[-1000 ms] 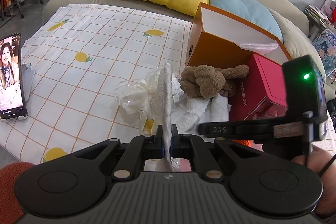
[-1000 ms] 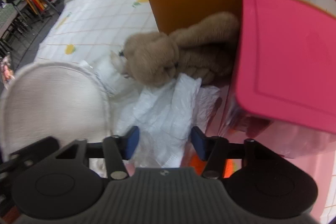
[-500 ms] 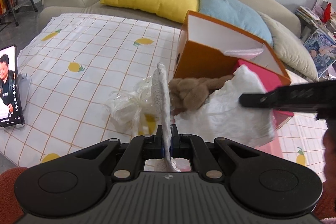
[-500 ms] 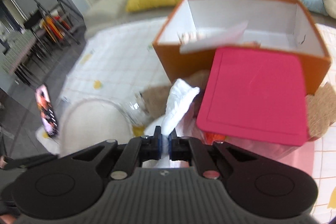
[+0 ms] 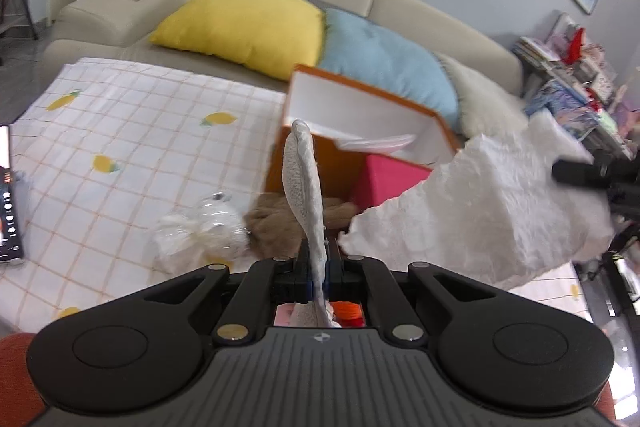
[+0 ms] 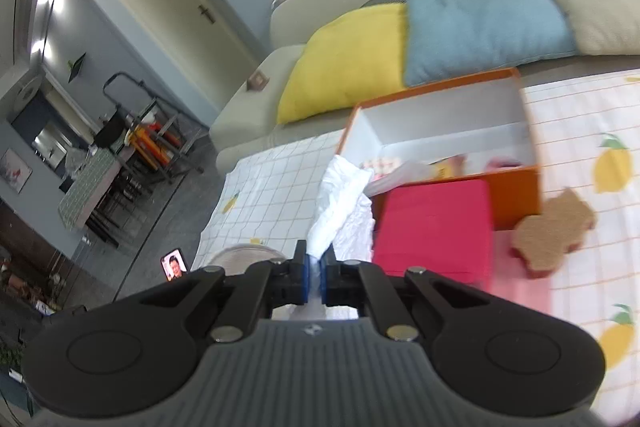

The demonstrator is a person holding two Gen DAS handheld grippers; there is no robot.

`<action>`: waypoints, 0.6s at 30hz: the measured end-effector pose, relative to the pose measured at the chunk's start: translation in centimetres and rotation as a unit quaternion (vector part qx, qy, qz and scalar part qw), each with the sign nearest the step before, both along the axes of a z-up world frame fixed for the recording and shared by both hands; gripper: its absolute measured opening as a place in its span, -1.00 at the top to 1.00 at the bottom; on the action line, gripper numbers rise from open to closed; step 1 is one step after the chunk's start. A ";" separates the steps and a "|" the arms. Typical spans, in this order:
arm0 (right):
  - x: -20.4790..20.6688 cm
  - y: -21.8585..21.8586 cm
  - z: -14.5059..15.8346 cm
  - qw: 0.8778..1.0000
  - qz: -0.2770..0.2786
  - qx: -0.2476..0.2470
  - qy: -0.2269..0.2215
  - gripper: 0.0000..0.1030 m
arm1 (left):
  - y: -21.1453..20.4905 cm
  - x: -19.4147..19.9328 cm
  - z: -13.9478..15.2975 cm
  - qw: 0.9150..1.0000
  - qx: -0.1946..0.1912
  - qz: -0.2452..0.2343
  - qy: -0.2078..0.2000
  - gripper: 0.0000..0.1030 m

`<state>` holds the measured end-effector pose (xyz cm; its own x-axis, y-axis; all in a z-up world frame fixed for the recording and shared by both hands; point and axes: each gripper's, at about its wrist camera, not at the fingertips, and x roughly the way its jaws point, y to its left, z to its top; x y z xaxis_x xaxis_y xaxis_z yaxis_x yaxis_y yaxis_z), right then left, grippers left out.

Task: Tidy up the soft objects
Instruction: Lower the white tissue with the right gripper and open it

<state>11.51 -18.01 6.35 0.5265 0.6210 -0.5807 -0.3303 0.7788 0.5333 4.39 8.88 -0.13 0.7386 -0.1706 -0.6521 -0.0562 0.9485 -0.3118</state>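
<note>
**Both hand-held grippers hold something soft**

We see our left hand-held gripper (image 5: 319,269) clenched on a fuzzy white pad (image 5: 304,187). The pad stands up on its thin edge, straight ahead of the fingers.

Our right hand-held gripper (image 6: 316,269) is clenched on a crinkly white sheet (image 6: 340,199). The sheet sticks up in front of its blue pads. From the left camera, the same sheet (image 5: 480,211) hangs in the air, off to the right of the left hand-held gripper.

Ahead of both hand-held grippers sits an open orange box (image 5: 320,163) with white walls inside. A pink box (image 6: 434,227) lies just in front of it, touching it. A brown plush toy (image 5: 276,223) lies below the pad, close to the orange box. To its left lies a clear plastic bundle (image 5: 200,235). In the right camera, a brown plush piece (image 6: 554,235) lies to the right of the pink box.

All of this rests on a white cloth with lemons (image 5: 140,131). Behind it we see a sofa (image 5: 400,3) with a yellow pillow (image 5: 248,23) and a blue pillow (image 5: 384,59). A phone (image 6: 174,264) stands far to the left.
</note>
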 end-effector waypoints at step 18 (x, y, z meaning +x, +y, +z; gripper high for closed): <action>0.8 0.1 -17.2 0.978 -0.017 -0.179 0.107 0.95 | -5.1 0.7 -3.3 0.995 -0.018 -0.073 0.068 0.90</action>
